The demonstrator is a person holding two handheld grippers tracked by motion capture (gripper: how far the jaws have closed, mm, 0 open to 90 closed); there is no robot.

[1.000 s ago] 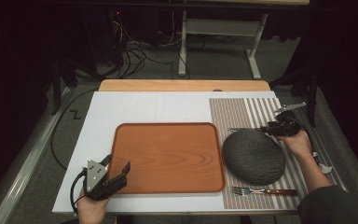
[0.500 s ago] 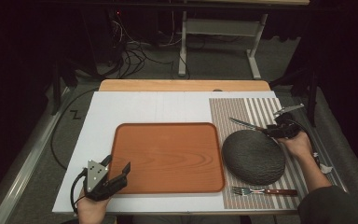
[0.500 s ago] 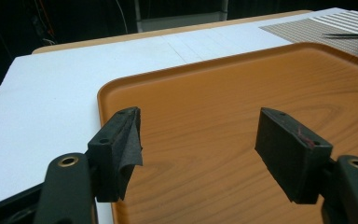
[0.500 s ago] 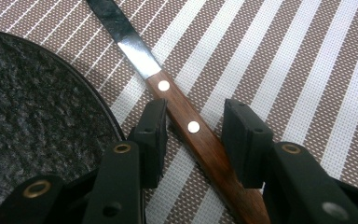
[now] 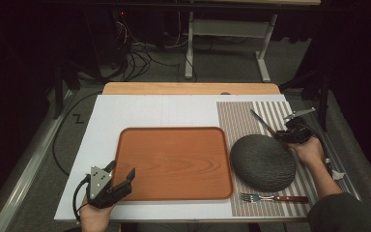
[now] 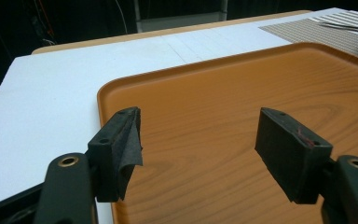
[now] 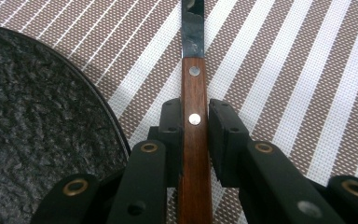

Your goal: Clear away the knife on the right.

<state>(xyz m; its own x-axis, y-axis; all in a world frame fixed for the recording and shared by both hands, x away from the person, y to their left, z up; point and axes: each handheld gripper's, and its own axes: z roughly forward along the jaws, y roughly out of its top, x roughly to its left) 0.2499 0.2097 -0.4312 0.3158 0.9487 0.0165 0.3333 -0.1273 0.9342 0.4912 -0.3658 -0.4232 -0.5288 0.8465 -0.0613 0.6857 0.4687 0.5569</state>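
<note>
Reading from left to right across the table: the left gripper [image 5: 121,180] rests at the near left corner of the wooden tray [image 5: 174,162], its jaws spread wide with nothing between them — in the left gripper view [image 6: 198,154] they hang just over the tray's [image 6: 242,93] near rim. The tray lies flat on the white board [image 5: 125,113]. To its right, on the striped mat [image 5: 244,116], sits a dark round plate [image 5: 263,162] with a rough surface, and a fork [image 5: 273,198] lies in front of it. At the far right edge of the plate, the right gripper [image 5: 284,136] has just been closing its jaws on the knife [image 5: 263,122] — its pads now press both sides of the wooden handle [image 7: 194,135], the blade pointing away over the mat [image 7: 284,70], beside the plate [image 7: 37,116].
</note>
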